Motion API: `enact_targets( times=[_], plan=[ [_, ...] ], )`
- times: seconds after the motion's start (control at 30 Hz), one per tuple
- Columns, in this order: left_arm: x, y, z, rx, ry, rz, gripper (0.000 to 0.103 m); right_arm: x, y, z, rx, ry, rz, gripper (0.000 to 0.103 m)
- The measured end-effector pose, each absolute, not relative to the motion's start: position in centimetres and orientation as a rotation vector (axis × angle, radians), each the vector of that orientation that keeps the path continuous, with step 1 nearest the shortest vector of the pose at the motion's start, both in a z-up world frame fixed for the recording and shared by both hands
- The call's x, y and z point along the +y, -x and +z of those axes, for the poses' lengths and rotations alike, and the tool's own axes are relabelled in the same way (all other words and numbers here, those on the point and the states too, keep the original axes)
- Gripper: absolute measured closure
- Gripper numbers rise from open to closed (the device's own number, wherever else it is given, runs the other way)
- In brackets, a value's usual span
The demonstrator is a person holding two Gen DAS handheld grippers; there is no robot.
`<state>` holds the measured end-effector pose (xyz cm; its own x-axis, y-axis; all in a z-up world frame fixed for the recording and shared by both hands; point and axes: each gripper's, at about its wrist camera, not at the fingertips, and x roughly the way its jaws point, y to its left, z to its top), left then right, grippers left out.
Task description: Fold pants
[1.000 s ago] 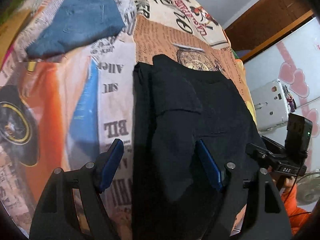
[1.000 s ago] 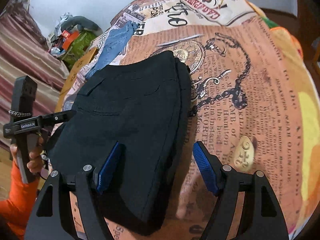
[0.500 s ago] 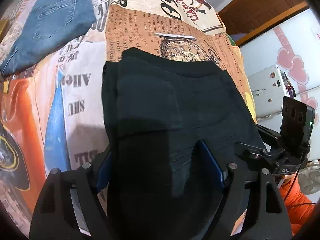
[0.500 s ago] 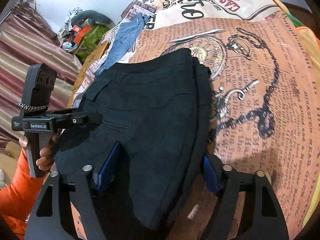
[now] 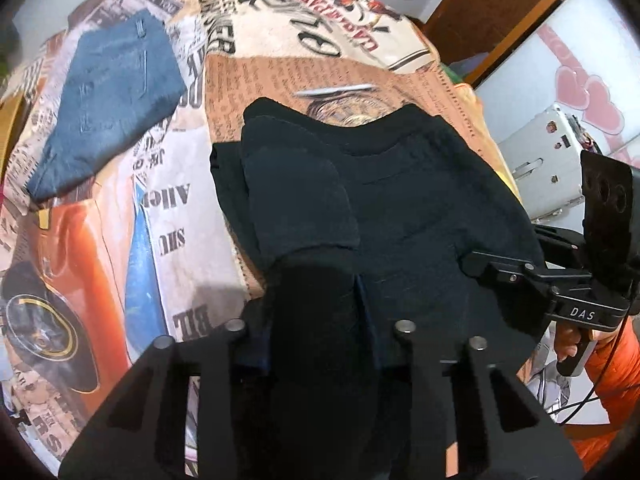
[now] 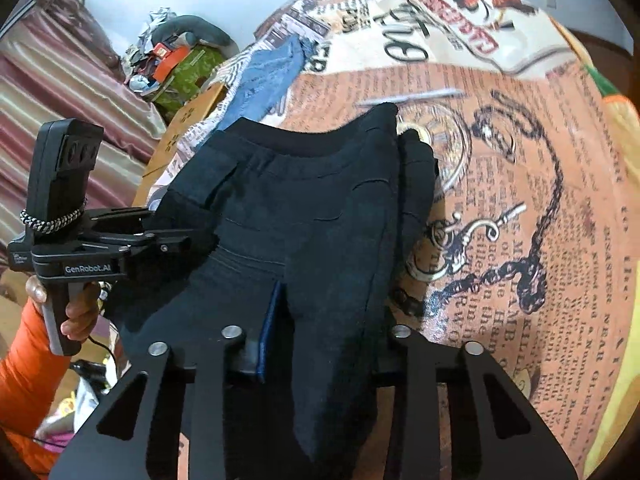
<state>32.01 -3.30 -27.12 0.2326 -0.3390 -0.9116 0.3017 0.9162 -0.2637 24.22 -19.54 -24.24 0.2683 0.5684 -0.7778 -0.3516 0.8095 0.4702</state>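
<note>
Folded black pants lie on a bed with a printed bedspread. My left gripper grips their near left edge. Its jaws are closing, and bunched black cloth fills the gap between the pads. My right gripper grips the near right edge of the pants the same way, jaws closing, with a blue pad pressed against the fabric. The near edge is gathered up into both grippers. Each view shows the other gripper biting the same edge: the right one, the left one.
Folded blue jeans lie at the far left of the bed. A white appliance and a wooden door stand beyond the bed's right side. Clutter and striped cloth sit beyond the left side. The person's orange sleeves are near.
Both grippers went from wide open around the pants' near edge to closed on it. The cloth between the pads is now bunched and slightly raised.
</note>
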Motion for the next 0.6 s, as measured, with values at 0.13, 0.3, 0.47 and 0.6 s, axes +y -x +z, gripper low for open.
enact_targets(
  times=[0.13,0.3,0.47,0.6],
  plan=[
    [-3.6,-30.9,-25.2,1.197,0.004,-0.438,0.077,-19.0,-23.7,-22.6,1.105,-0.200,0.636,0.078],
    [-2.7,-30.3,-22.1,1.095,0.009,-0.414,0.078,-18.1,-23.9,-19.9,1.030,-0.171,0.641,0.078],
    [-1.1,-30.2,-17.9,0.963,-0.006,-0.370,0.078,-16.6,-24.8,-16.6,0.931,-0.145,0.658,0.079],
    [1.0,-30.7,-15.0,0.867,-0.002,-0.329,0.078,-14.9,-26.3,-13.9,0.846,-0.119,0.681,0.079]
  ],
)
